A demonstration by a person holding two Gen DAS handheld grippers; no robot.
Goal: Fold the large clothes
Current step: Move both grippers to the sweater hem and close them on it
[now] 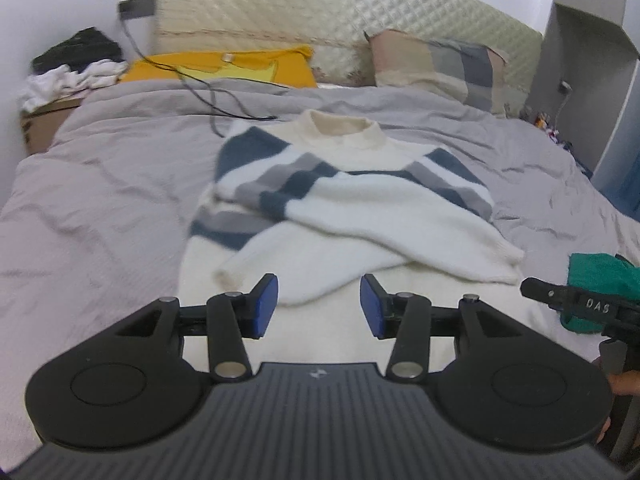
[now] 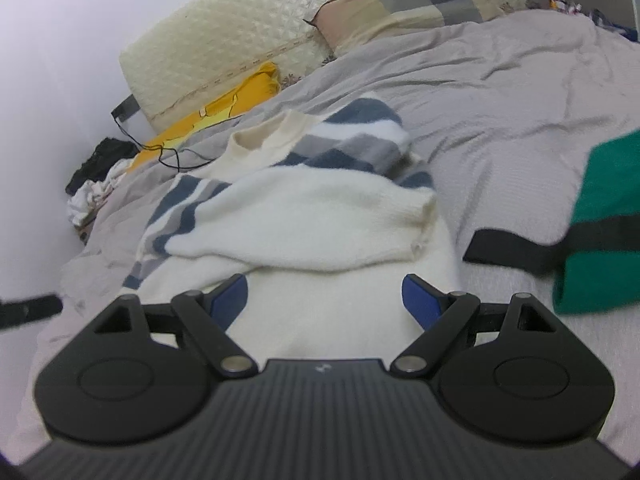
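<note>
Sweater (image 1: 352, 208) lies dead ahead of both your grippers, collar far, hem near, long axis running away from you. Left gripper (image 1: 319, 306) half spread, right gripper (image 2: 325, 300) wide, both empty over the hem. Neither is clearly nearer.
</note>
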